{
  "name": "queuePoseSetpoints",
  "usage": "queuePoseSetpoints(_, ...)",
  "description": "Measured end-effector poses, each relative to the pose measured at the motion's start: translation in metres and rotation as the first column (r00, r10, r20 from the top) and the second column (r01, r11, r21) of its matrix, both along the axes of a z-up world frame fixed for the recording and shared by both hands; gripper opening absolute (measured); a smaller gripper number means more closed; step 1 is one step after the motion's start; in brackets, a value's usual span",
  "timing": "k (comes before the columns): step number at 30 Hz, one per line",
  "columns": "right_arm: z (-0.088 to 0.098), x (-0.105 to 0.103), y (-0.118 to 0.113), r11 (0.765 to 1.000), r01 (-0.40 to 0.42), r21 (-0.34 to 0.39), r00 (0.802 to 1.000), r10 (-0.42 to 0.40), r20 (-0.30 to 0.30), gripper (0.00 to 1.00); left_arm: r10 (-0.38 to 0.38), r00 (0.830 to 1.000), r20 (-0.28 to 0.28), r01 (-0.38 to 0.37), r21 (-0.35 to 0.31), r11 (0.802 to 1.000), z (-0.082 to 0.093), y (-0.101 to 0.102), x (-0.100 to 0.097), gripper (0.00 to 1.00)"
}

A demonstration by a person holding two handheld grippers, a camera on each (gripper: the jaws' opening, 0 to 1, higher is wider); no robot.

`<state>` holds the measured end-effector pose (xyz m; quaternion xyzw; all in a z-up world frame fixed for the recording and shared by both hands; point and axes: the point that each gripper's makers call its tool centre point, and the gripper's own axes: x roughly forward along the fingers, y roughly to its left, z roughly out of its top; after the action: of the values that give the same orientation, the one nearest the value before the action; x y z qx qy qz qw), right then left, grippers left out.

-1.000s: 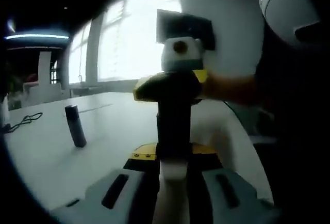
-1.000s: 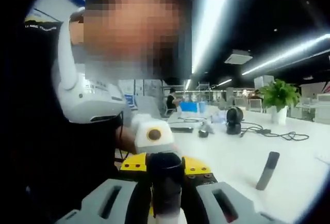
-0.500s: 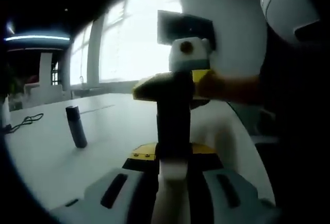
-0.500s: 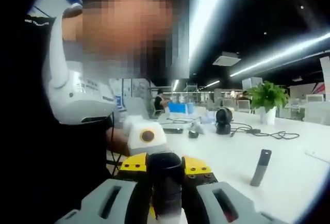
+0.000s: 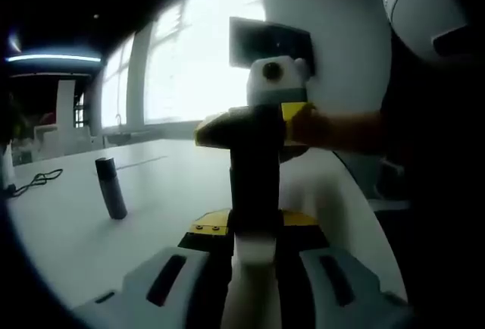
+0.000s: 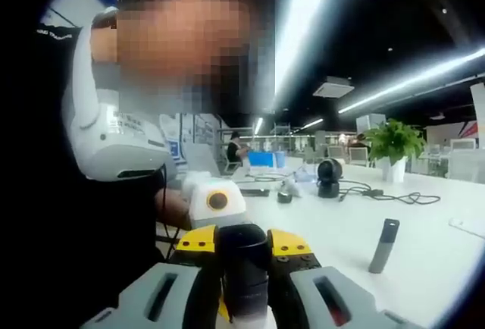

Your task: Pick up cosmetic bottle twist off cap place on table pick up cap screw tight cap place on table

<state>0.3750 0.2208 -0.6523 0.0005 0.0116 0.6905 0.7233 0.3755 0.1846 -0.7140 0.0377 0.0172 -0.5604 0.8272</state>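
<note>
A cosmetic bottle is held in the air between both grippers, pale at the end near me and dark further up. My left gripper is shut on its pale lower part. My right gripper comes in from the right, yellow-fronted, shut on the dark top end. In the right gripper view the dark cap sits between the jaws of the right gripper, with the other gripper's yellow front just behind it. A second slim dark bottle stands upright on the white table, apart from both grippers.
A person in dark clothes stands close behind the grippers, one hand on the right gripper. Further along the table are a round black device, a cable and a potted plant. Another cable lies at the left.
The right gripper has turned a little around the bottle's top, its camera box shifting right in the left gripper view. The right gripper view has shifted slightly. The standing bottle has not moved.
</note>
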Motion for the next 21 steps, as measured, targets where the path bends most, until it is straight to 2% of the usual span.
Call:
queuePoseSetpoints(8, -0.0043, 0.0001, 0.0033, 1.000, 0.004, -0.015, 1.000, -0.004, -0.027, 0.19, -0.001, 1.000, 0.002, 0.001, -0.002, 1.000, 0.0005, -0.0002, -0.0005, 0.11)
queuePoseSetpoints(9, -0.0060, 0.0004, 0.0034, 1.000, 0.004, -0.023, 1.000, -0.005, -0.025, 0.21, -0.002, 1.000, 0.007, 0.002, -0.001, 1.000, 0.0007, -0.0002, -0.0007, 0.11)
queuePoseSetpoints(12, -0.0055, 0.0027, 0.0022, 1.000, 0.017, -0.010, 0.999, -0.018, -0.039, 0.34, -0.003, 1.000, 0.016, 0.003, -0.001, 1.000, 0.0011, -0.0004, -0.0011, 0.11)
queuePoseSetpoints(21, -0.0079, 0.0010, -0.0050, 0.999, 0.029, -0.027, 0.999, -0.030, -0.029, 0.33, -0.002, 1.000, 0.008, 0.002, -0.003, 1.000, 0.0009, -0.0003, -0.0010, 0.11)
